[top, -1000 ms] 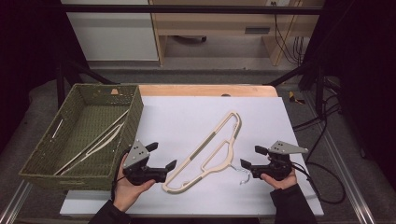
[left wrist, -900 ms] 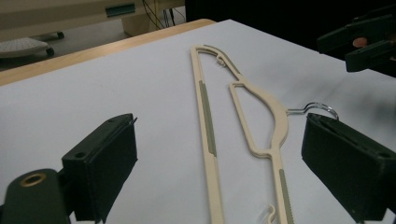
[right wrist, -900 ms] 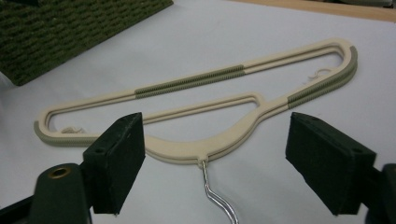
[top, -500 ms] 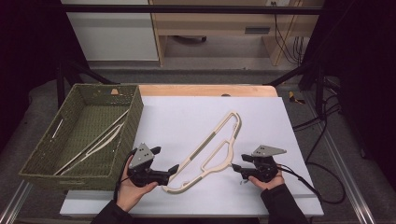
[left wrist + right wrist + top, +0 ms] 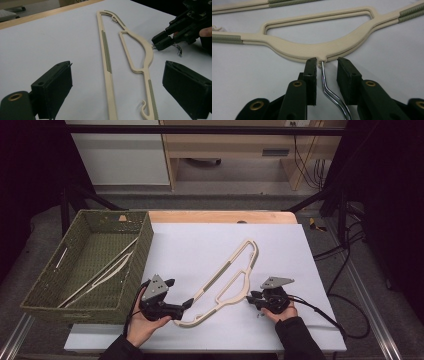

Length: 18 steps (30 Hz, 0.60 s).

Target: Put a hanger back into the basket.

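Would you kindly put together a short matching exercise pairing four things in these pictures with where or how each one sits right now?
Things:
1. cream hanger
2. green woven basket
3. left hand-held gripper
4. right hand-held gripper

States:
A. jaws open either side of the metal hook
B. at the table's left edge, holding hangers
C. lying flat on the white table
D. jaws spread wide at the hanger's near end

Pairs: 1-C, 2-B, 3-D, 4-A

I can read no text, label, brand, number or sign anywhere in my views, neither on the things on the tabletop nor on the furniture behind it.
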### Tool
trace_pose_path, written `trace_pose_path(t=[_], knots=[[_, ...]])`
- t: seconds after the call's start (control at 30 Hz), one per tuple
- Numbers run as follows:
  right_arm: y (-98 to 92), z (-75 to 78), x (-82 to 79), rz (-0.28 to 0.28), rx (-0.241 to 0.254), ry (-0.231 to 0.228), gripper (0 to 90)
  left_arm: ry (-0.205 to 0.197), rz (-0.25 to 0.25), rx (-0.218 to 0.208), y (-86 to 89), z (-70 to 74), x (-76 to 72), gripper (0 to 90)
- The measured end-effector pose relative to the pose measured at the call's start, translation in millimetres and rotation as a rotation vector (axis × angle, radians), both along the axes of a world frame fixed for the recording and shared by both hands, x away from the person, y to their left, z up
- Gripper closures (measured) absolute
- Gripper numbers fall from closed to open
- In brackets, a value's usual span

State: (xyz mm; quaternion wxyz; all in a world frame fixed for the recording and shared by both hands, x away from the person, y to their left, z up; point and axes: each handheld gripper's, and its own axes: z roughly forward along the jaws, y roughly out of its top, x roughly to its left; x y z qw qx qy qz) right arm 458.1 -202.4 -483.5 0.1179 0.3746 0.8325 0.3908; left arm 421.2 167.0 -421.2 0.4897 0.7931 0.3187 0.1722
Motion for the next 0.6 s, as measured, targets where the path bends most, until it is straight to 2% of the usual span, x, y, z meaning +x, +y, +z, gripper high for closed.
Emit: trace_pose_path(t=[0.17,0.27,0.53,0.6], knots=[[-1.0,-0.1,0.7,0.011,-0.009,-0.008,81.5,0.004,-0.005,0.005,-1.1,-0.8,0.1,9.0],[-0.8,0.2,0.8,0.026,-0.001,0.015,86.8,0.004,-0.008,0.007,-2.0,-1.4,-0.1,9.0],[-2.4,2.1,2.6,0.046,0.013,0.024,88.5,0.005,-0.014,0.013,-4.3,-2.2,-0.5,9.3],[-4.4,6.6,1.4,0.048,0.033,0.024,88.6,0.008,-0.019,0.013,-5.2,-2.2,-1.0,9.3]])
